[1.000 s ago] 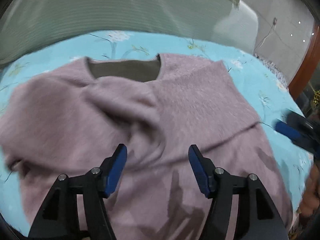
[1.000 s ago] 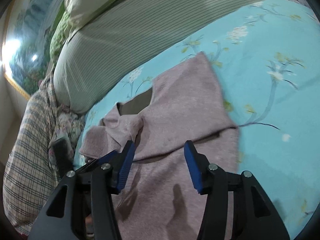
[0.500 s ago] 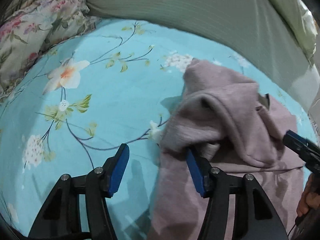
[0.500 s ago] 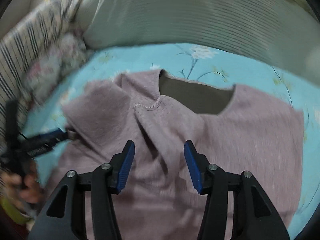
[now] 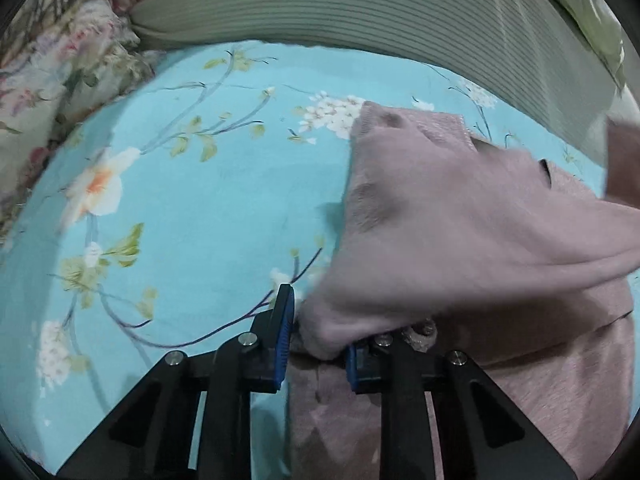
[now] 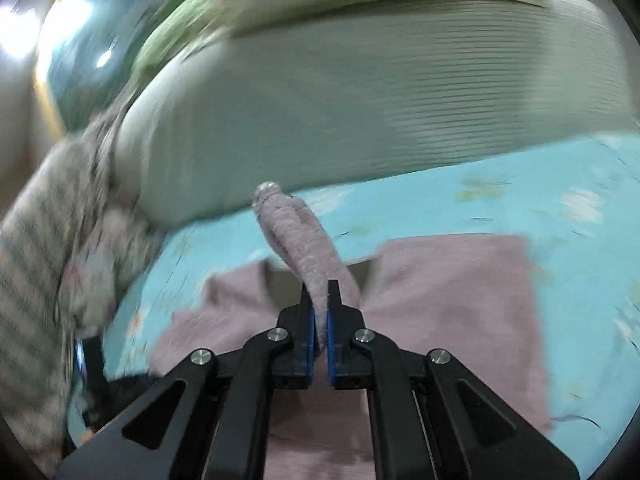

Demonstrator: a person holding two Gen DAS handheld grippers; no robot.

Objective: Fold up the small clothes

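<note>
On a floral turquoise bedsheet (image 5: pixel 192 208), the left tongs (image 5: pixel 318 344) pinch a bunched fold of the mauve sweater (image 5: pixel 460 232), while the right tongs (image 6: pixel 321 320), nearly closed, grip its raised sleeve (image 6: pixel 296 240); striped bedding (image 6: pixel 320 120) lies beyond both.

open sheet (image 5: pixel 208 208) left of sweater (image 5: pixel 460 240) | bolster (image 5: pixel 360 4) – blocks behind

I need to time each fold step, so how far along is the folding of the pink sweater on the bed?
Early. Done: the sweater lies spread front up on the blue floral sheet. In hand: the right tongs are shut on a lifted sleeve, and the left tongs pinch bunched fabric at the sweater's edge. Left: laying the sleeves across and folding the body, which shows no fold.
</note>
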